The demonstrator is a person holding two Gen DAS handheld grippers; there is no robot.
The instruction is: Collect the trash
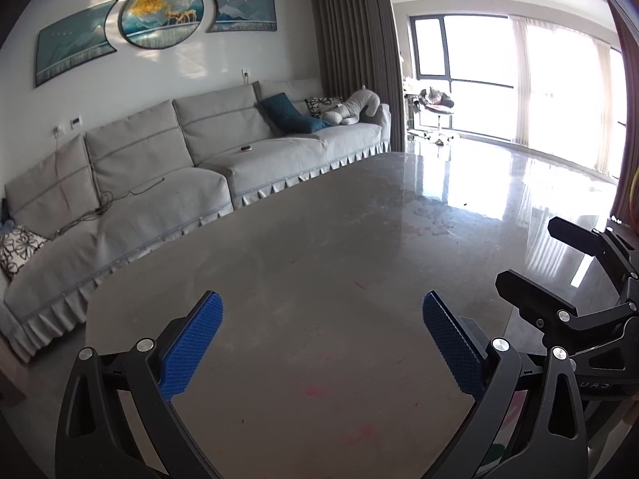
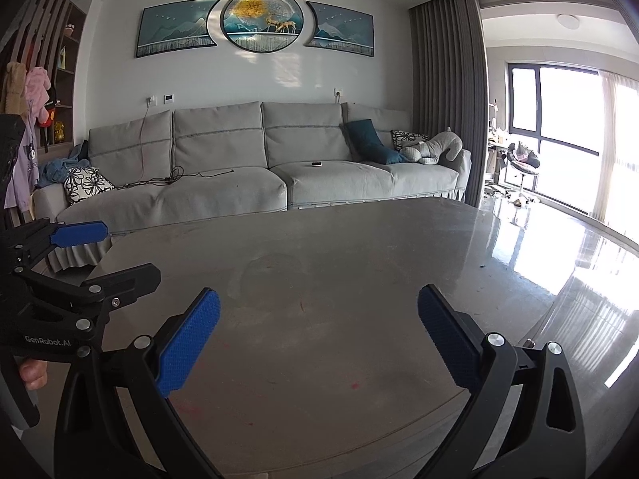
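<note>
My left gripper (image 1: 321, 307) is open and empty, held above the near part of a grey stone table (image 1: 319, 239). My right gripper (image 2: 317, 303) is open and empty too, above the same table (image 2: 339, 247). Each gripper shows at the edge of the other's view: the right one (image 1: 551, 255) at the right of the left wrist view, the left one (image 2: 127, 247) at the left of the right wrist view, both with jaws apart. No trash shows on the table; only faint pink marks (image 2: 353, 387) stain its surface.
A long grey sofa (image 2: 259, 175) stands behind the table with cushions, a cable, a small dark device (image 2: 316, 164) and a plush toy (image 2: 433, 147). Glossy floor (image 2: 559, 247) and bright windows lie to the right. Shelves with clothes stand at far left (image 2: 36, 92).
</note>
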